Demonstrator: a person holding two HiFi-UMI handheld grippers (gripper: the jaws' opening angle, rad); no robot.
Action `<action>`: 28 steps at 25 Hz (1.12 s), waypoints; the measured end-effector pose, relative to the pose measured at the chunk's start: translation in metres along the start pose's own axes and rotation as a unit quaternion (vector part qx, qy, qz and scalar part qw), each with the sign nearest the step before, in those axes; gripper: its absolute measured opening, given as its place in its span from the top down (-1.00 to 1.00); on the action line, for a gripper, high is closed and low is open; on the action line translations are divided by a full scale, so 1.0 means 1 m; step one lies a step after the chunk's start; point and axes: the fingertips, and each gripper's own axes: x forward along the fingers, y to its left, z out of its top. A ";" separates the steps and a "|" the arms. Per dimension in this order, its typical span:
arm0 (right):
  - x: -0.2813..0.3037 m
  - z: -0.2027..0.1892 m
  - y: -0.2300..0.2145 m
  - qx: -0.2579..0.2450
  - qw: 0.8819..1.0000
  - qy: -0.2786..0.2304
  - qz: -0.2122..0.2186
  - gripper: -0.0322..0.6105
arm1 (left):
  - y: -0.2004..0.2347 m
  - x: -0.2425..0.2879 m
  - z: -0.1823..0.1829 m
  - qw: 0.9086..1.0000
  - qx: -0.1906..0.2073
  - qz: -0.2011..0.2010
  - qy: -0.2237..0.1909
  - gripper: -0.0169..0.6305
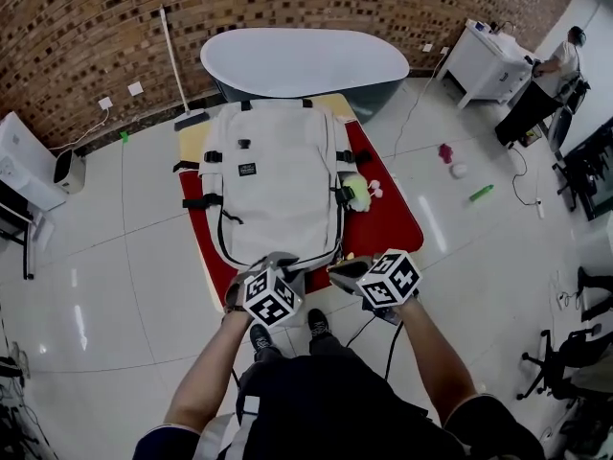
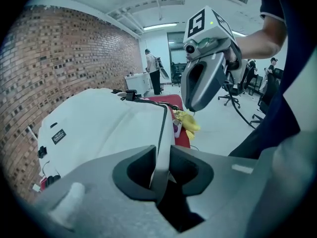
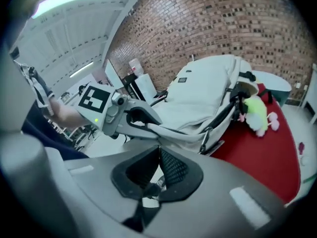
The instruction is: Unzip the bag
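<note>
A white backpack [image 1: 273, 175] lies flat on a red mat [image 1: 395, 226], its dark zipper track running round the edge. Both grippers are at its near end. My left gripper [image 1: 278, 259] is shut on a strip of the bag's edge fabric [image 2: 162, 152], which runs up between the jaws in the left gripper view [image 2: 161, 168]. My right gripper [image 1: 343, 267] is shut, and in the right gripper view [image 3: 157, 175] a small metal zipper pull [image 3: 159, 183] with a black tab sits pinched between its pads. That view also shows the left gripper [image 3: 143, 117] holding the bag's lip pulled taut.
A yellow-green plush toy [image 1: 357, 192] lies against the bag's right side on the mat. A grey bathtub [image 1: 306, 60] stands behind the table by the brick wall. A person [image 1: 548, 75] works at a white desk at the far right; a white cabinet [image 1: 24, 161] stands left.
</note>
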 end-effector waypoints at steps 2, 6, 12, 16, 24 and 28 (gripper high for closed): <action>-0.010 0.006 -0.015 -0.003 0.998 -0.024 -0.050 0.85 | 0.000 -0.001 -0.002 1.000 -0.002 0.000 -0.003 0.71; -0.025 0.016 -0.042 0.000 0.992 -0.055 -0.114 0.79 | -0.002 -0.006 0.001 1.000 0.004 -0.006 -0.007 0.61; -0.025 0.009 -0.057 -0.002 0.990 -0.052 -0.130 0.52 | -0.004 -0.027 -0.001 1.000 0.024 -0.008 -0.005 0.58; -0.019 -0.014 -0.021 -0.040 0.999 0.016 -0.034 0.49 | 0.010 -0.041 -0.010 1.000 0.013 0.006 -0.001 0.58; -0.037 0.016 -0.049 -0.030 0.995 -0.031 -0.086 0.63 | 0.022 -0.049 -0.022 1.000 0.012 0.016 0.015 0.58; -0.016 0.020 -0.076 0.003 0.994 -0.026 -0.108 0.60 | 0.023 -0.053 -0.029 0.999 0.022 0.017 0.030 0.58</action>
